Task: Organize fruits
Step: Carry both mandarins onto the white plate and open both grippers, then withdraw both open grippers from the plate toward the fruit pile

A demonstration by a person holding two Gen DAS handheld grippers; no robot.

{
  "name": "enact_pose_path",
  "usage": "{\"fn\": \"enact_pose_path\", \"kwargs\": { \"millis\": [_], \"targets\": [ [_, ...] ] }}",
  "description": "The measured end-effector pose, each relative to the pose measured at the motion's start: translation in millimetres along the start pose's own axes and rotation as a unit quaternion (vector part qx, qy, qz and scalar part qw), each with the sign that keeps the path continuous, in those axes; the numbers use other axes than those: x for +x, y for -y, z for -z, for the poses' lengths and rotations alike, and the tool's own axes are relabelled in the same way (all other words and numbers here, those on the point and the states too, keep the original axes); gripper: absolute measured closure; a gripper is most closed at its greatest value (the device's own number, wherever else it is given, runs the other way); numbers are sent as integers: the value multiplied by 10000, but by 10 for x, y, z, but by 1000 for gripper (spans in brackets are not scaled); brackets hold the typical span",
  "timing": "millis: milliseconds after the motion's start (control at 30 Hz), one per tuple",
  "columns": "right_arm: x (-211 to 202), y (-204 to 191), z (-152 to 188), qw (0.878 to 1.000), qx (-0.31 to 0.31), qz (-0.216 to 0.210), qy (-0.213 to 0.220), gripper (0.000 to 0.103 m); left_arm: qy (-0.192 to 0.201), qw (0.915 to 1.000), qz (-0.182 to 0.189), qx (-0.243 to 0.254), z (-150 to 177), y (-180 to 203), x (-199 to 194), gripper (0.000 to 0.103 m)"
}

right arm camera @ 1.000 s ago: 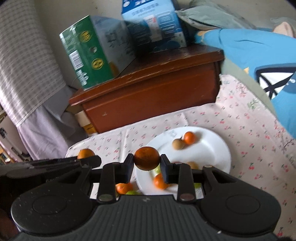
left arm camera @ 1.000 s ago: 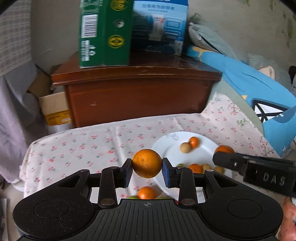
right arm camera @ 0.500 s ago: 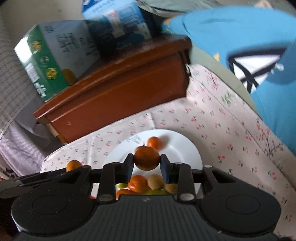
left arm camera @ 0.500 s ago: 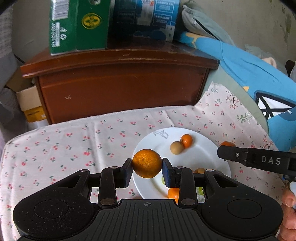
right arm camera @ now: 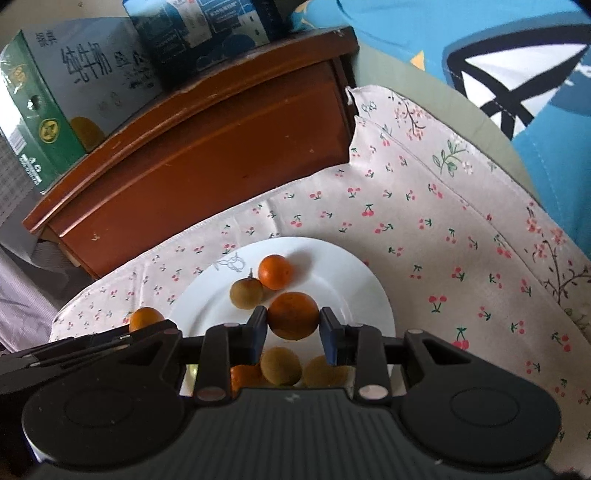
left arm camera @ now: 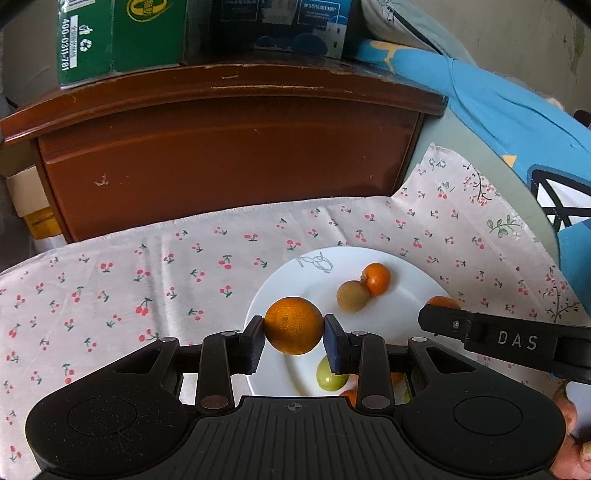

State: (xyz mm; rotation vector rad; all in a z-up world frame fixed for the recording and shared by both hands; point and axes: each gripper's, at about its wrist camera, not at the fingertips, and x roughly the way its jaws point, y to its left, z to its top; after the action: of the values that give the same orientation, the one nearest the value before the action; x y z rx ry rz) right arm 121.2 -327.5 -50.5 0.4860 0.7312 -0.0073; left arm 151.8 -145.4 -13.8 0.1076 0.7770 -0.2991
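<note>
My left gripper [left arm camera: 294, 338] is shut on an orange [left arm camera: 293, 325] and holds it above the left edge of a white plate [left arm camera: 288, 288]. My right gripper [right arm camera: 293, 328] is shut on another orange [right arm camera: 293, 315] above the same plate [right arm camera: 351, 273]. On the plate lie a small orange [right arm camera: 274, 271], a brown fruit [right arm camera: 245, 293], more brown fruits [right arm camera: 280, 365] and a green fruit [left arm camera: 330, 377]. The right gripper's side [left arm camera: 517, 341] shows at the right in the left wrist view, with its orange [left arm camera: 441, 302] peeking out. The left gripper's orange [right arm camera: 146, 318] shows at the left in the right wrist view.
The plate rests on a cherry-print cloth [left arm camera: 147, 280]. Behind it stands a brown wooden cabinet [left arm camera: 221, 155] with a green carton [right arm camera: 55, 103] and a blue box [right arm camera: 207, 33] on top. Blue bedding [right arm camera: 498, 66] lies to the right.
Both grippers have moved forward and down toward the plate, each still holding its orange. The right gripper's orange now hangs over the plate's middle.
</note>
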Motion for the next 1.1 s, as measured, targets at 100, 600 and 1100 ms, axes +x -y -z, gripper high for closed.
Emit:
{"fn": "enact_pose_path", "kwargs": {
  "millis": [100, 600, 1100],
  "targets": [
    [44, 8, -16, 10000, 19, -6, -14, 72, -49, 10000, 46, -15, -2, 15, 55, 72],
    [20, 9, -81, 9999, 122, 11, 70, 59, 321, 9989, -318, 75, -62, 90, -215, 15],
    [-208, -287, 16, 9994, -299, -98, 107, 35, 281, 9978, -573, -152, 61, -162, -725, 10]
  ]
}}
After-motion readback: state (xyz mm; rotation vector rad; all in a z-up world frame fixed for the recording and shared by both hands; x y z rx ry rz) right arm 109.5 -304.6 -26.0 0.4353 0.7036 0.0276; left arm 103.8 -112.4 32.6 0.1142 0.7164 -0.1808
